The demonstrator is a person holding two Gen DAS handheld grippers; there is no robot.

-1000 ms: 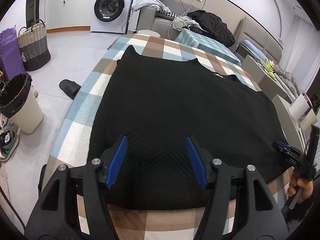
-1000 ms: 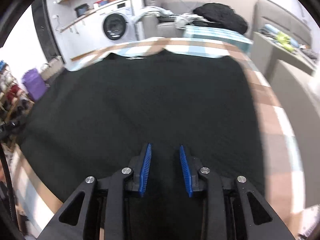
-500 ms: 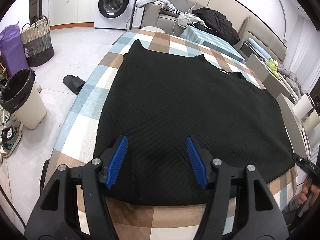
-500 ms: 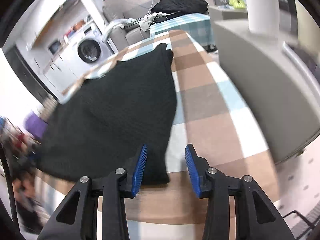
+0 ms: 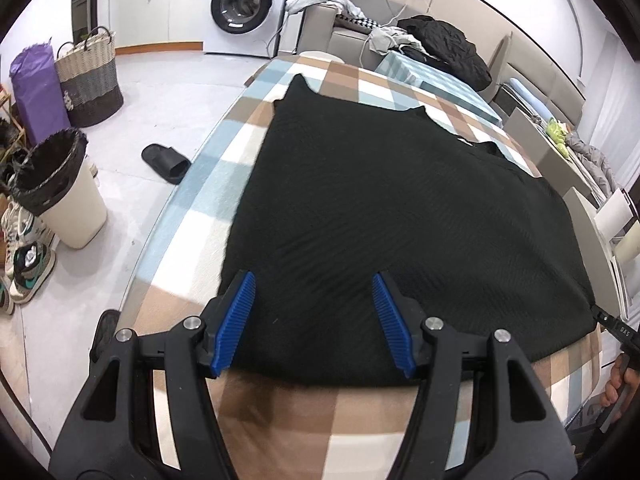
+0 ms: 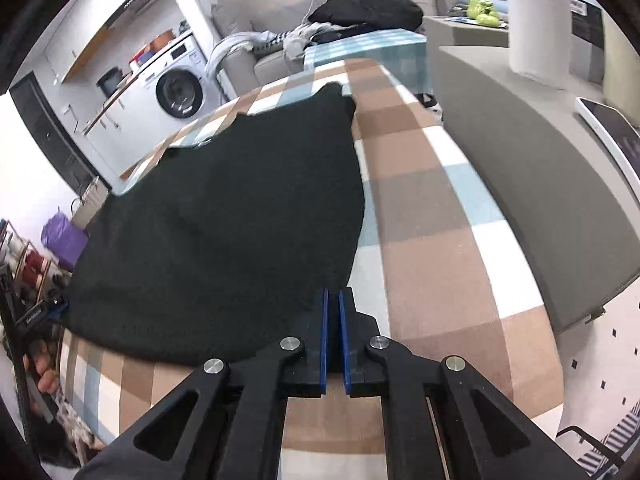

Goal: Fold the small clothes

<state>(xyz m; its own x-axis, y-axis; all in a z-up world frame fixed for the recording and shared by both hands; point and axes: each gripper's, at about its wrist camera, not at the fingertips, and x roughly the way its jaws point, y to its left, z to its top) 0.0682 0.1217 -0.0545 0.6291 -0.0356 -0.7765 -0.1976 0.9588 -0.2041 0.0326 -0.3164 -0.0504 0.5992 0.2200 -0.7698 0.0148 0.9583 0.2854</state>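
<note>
Since a moment earlier, right gripper (image 6: 334,300) had closed, seemingly pinching black garment's (image 6: 224,216) near-right corner; left gripper (image 5: 314,296) hung open above its near-left corner.

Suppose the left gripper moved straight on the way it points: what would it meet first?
Most likely the black garment spread on the checked tablecloth; the left gripper stands open over its near hem, though depth is unclear.

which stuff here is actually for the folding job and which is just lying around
For the job: black knit garment, checked table cover, left gripper, right gripper.

Lying about: bin, slipper, woven basket, washing machine, trainers.
</note>
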